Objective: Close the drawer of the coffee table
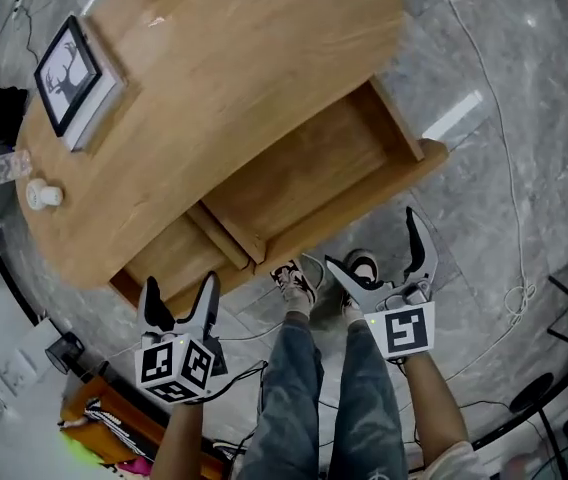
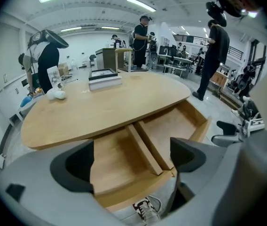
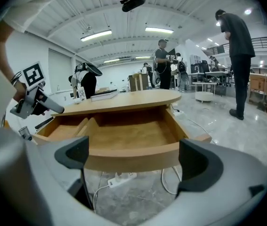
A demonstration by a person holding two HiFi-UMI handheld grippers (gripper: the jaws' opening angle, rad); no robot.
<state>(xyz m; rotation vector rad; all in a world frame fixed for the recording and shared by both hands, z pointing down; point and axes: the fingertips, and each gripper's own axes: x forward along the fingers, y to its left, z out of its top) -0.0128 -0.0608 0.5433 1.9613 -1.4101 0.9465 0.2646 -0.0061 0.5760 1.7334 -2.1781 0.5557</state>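
Closest in, the left gripper is held by the left end of the front of the drawer. Its jaws are spread wide and nothing is gripped between them. Whether a fingertip touches the wood cannot be told. The right gripper is held before the right half of that front, clear of it. Its jaws are likewise parted, and only the front panel and the floor are seen through the gap. Between the two grippers, the person's legs in blue jeans and a pair of shoes are seen on the grey, marble-patterned floor. A white power strip with its cable is laid on that floor below the drawer's front.

Just beyond, the drawer is found pulled well out from under the near edge of the coffee table. Its curved front is matched to the oval top. Its inside is split by a wooden divider into a smaller left compartment and a larger right one.

Farther on, near the table's far left edge, a framed picture of a stag silhouette is laid on a flat white base. At the left edge a clear bottle and a small white object are set beside each other. In the background, past the table, several people are seen standing.
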